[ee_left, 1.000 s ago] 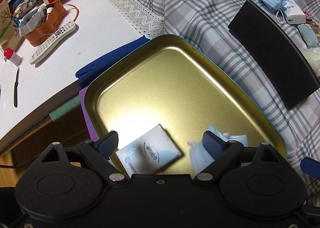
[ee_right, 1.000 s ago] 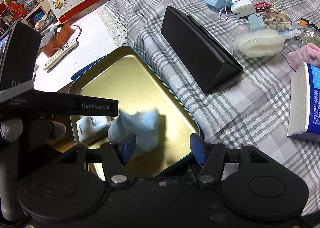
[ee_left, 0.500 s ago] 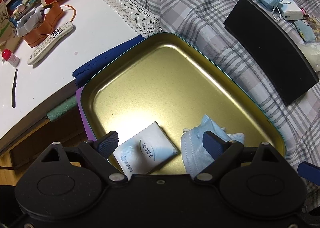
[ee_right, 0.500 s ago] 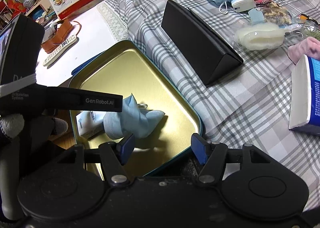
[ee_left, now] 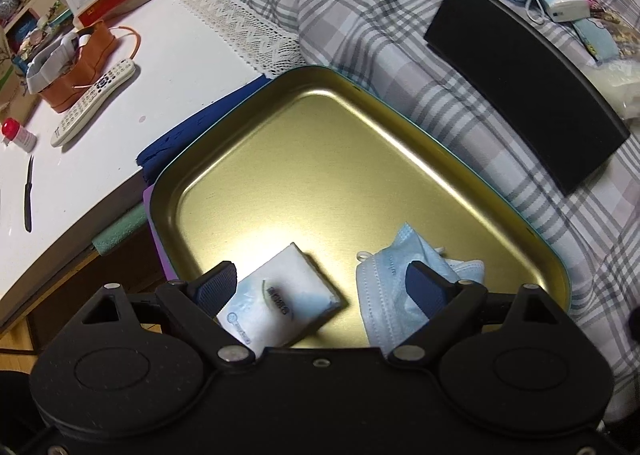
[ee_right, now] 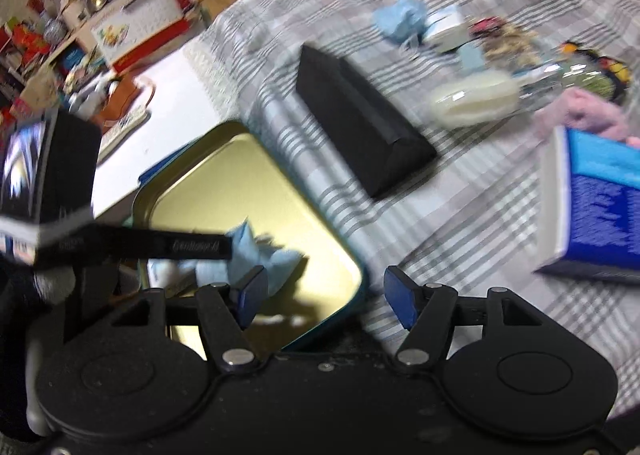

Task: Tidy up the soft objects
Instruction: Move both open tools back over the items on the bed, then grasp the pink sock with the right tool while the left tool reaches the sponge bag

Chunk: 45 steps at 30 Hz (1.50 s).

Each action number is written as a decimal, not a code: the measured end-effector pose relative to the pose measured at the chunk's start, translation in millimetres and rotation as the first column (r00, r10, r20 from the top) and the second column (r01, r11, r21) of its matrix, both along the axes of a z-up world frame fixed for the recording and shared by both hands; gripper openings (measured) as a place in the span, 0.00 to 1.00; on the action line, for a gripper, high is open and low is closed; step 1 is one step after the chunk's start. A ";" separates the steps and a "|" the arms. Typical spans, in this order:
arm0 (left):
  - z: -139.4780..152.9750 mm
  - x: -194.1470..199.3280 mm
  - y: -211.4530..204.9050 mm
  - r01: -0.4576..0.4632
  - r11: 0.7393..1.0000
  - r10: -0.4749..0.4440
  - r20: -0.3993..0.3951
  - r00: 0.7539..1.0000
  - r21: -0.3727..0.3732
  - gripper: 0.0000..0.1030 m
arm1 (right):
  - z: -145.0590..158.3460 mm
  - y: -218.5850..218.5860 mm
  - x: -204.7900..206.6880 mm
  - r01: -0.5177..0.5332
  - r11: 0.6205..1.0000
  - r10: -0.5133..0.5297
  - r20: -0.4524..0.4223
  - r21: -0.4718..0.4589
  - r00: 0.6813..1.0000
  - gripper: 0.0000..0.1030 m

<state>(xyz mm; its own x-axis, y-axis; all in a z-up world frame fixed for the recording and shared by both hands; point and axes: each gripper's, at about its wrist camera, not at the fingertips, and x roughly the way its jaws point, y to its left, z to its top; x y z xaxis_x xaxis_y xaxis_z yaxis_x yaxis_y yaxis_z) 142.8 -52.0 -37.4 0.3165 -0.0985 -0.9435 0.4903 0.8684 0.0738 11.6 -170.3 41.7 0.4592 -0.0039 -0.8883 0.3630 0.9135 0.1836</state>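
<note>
Plaid cover [ee_left: 360,15]: it fills the right and far side of both views; the right wrist view is blurred, so the small things at its far edge are hard to name.
White worktop [ee_left: 160,55]: on the left, with a lace edge; its left part is cut by the frame.
Gold tray [ee_left: 320,159]: most of its floor is bare; the near rim is hidden behind the left hand-held gripper body, and the far right rim touches the plaid cover.
Black case [ee_left: 520,79]: on the cover, well apart from the tray, with a free strip of cloth between them.
Blue box [ee_right: 600,207]: at the right, cut off by the frame.
Blue face mask [ee_left: 392,287]: crumpled in the near right corner of the tray; its lower part is hidden.
Tissue pack [ee_left: 276,295]: in the tray, just beside the mask, its print blurred.
Left hand-held gripper [ee_left: 322,285]: jaws wide apart above the pack and mask, holding nothing.
Right hand-held gripper [ee_right: 324,297]: jaws apart and just been opening, nothing between them; the mask [ee_right: 256,255] lies free beyond its left finger.
</note>
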 end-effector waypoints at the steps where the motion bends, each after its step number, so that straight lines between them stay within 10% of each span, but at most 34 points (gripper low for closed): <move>1: 0.0 -1.9 -2.3 0.008 1.000 -0.008 0.002 1.000 0.000 0.86 | 4.2 -7.1 -2.9 0.018 1.000 -0.018 0.011 -0.007 1.000 0.63; 9: 7.4 -19.9 -19.6 0.065 0.998 -0.065 -0.009 0.998 -0.027 0.86 | 35.4 -83.6 -31.8 0.213 0.971 -0.203 0.100 -0.105 0.974 0.71; 16: 32.7 -19.9 -38.9 0.082 0.996 -0.081 0.030 0.996 -0.047 0.87 | 43.3 -152.0 -43.4 0.363 0.911 -0.334 0.170 -0.193 0.927 0.99; 38: 70.3 -15.6 -103.5 0.182 0.981 -0.178 0.071 0.981 -0.062 0.87 | -19.3 -193.0 17.9 0.257 0.943 -0.259 0.018 -0.213 0.966 0.98; 45: 75.1 -23.3 -148.4 0.264 0.961 -0.260 0.061 0.964 -0.082 0.87 | -18.8 -205.2 14.0 0.258 0.940 -0.253 0.054 -0.222 0.966 0.69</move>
